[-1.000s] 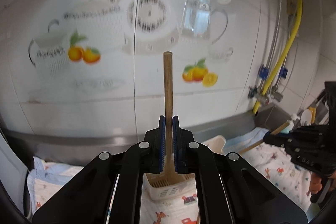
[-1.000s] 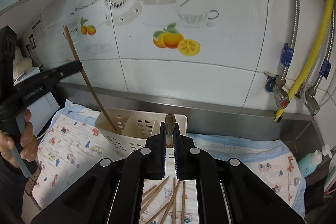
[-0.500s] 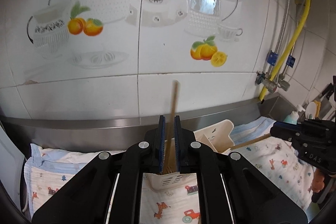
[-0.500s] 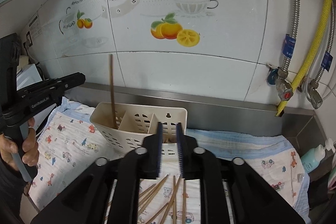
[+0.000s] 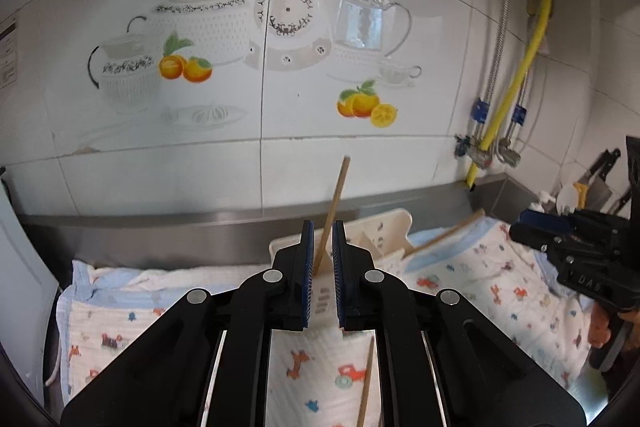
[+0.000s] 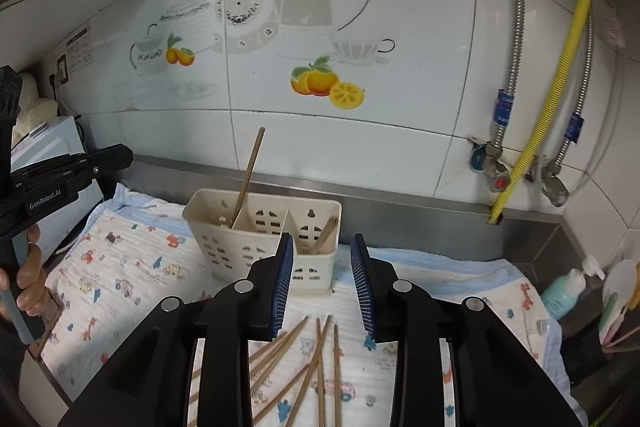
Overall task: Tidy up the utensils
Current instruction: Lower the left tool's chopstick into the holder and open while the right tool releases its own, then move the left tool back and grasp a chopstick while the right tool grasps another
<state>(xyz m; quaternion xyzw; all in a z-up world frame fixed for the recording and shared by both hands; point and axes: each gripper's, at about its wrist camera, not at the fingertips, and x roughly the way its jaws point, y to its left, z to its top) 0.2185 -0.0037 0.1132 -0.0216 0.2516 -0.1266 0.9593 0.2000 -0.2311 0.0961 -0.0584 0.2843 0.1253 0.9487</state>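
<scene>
Two sticks already stand in the white basket [image 6: 256, 239], both claws empty, the left gripper [image 5: 322, 259] barely parted and the right gripper [image 6: 322, 283] spreading, with loose chopsticks [image 6: 316, 359] waiting on the cloth [image 6: 120, 267].

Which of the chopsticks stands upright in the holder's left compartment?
The long chopstick leaning against the white holder's back wall in its left compartment; the loose chopsticks lie flat on the cloth in front.
</scene>
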